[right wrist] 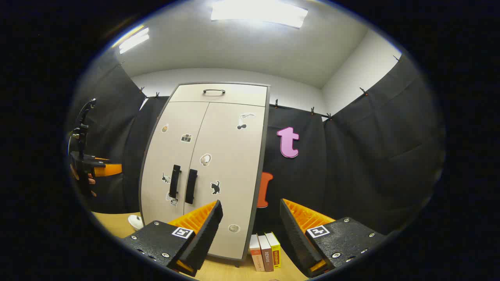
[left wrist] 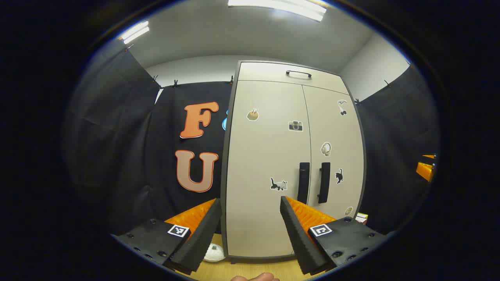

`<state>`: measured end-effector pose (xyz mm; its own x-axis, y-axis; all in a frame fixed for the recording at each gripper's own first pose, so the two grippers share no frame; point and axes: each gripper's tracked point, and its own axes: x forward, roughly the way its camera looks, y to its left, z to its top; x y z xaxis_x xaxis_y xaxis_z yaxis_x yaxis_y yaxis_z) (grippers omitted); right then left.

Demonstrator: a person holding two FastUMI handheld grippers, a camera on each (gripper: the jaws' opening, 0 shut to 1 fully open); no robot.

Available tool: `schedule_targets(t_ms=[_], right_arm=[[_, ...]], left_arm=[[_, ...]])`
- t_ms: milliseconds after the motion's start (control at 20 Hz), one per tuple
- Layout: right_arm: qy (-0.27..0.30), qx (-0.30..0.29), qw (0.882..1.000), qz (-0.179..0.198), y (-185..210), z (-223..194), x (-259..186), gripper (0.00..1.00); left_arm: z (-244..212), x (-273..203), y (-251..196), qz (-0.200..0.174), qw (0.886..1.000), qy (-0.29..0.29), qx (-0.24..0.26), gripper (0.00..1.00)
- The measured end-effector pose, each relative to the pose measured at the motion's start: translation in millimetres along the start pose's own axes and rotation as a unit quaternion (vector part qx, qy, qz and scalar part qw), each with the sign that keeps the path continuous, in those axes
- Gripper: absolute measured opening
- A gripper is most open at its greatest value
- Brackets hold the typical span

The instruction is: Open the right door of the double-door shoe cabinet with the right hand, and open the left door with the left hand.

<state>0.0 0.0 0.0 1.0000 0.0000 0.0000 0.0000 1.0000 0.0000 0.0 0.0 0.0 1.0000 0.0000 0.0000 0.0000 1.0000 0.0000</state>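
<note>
The cabinet point(left wrist: 289, 156) stands ahead of me on the wooden floor point(right wrist: 113, 224) against the black cloth wall, both doors shut: the left door point(left wrist: 265, 164) and the right door point(left wrist: 336, 148) meet at a centre seam with a black vertical handle on either side of it, the left handle point(left wrist: 303, 182) and the right handle point(left wrist: 324, 182) standing just beside each other. In the right gripper view the cabinet sits left of centre, and three books point(right wrist: 265, 246) stand on the floor by its right foot. My left hand-held gripper point(left wrist: 250, 230) is wide open and holds nothing, well short of the doors; my right hand-held gripper point(right wrist: 250, 234) is likewise wide open and empty, and aimed right of the handles rather than at them. As I judge it, nothing has been started. The risk lies in how close the two handles sit: a sloppy reach could catch the wrong one or straddle both. The right one also needs swinging left first, or it meets bare door. Pulling off-line from the hinge arc could slip the fingers off, and a wide-swinging right door might knock the books.
</note>
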Motion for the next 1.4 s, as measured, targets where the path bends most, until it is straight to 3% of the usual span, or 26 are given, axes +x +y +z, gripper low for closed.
schedule_targets(t_ms=[150, 500, 850, 1000, 1400], right_arm=[[0.018, -0.001, 1.0, -0.012, -0.5, -7.5, -1.1, 0.9], [0.006, 0.002, 1.0, 0.008, 24.2, -1.0, -4.6, 0.9], [0.006, -0.004, 1.0, -0.02, 7.5, -1.4, -6.7, 0.9], [0.005, -0.006, 1.0, -0.016, 11.4, 1.9, -7.7, 0.9], [-0.001, -0.029, 0.999, 0.013, 37.4, 6.8, -10.2, 0.9]], left_arm=[[-3.9, -4.7, -0.7, -0.008, 1.0, 0.01, 0.0, 0.96], [-9.7, 6.2, 7.2, -0.009, 1.0, 0.014, 0.003, 0.95], [0.3, -5.0, -0.3, -0.025, 1.0, 0.004, 0.003, 0.96], [3.4, -10.9, -4.3, -0.036, 0.999, 0.0, 0.0, 0.96], [-0.4, -7.5, 12.9, -0.016, 1.0, 0.009, 0.001, 0.96]])
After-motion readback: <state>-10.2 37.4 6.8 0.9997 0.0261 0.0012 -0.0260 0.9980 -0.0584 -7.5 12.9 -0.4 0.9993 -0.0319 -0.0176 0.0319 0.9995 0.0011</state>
